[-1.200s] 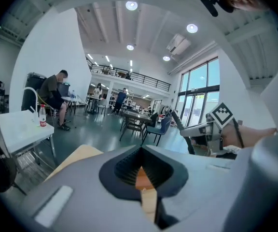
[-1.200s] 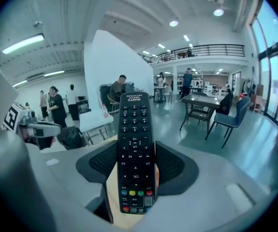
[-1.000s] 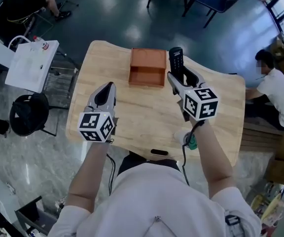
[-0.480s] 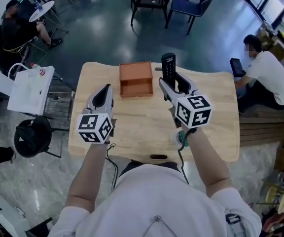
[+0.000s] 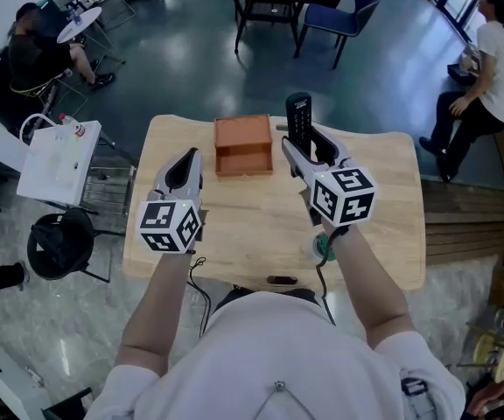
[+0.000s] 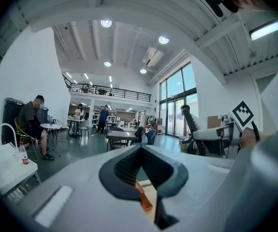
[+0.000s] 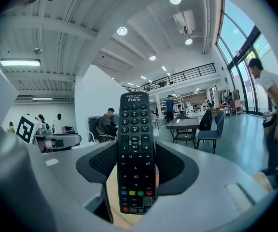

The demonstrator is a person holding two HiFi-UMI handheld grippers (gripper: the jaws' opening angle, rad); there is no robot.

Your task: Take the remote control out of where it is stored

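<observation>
A black remote control with rows of buttons stands upright in my right gripper, which is shut on its lower half; in the right gripper view the remote fills the gap between both pads of that gripper. It is held above the wooden table, right of an open orange-brown wooden box. My left gripper hovers over the table's left part, shut with nothing in it. A sliver of the box shows below its jaws.
A small dark object lies at the table's near edge, and a green and white item sits under my right wrist. Left of the table are a white bag and a black stool. People and chairs surround the area.
The remote stays in the right gripper, which has drawn slightly left and nearer. The head view has tilted up. A person at the right has stood and moved away.
</observation>
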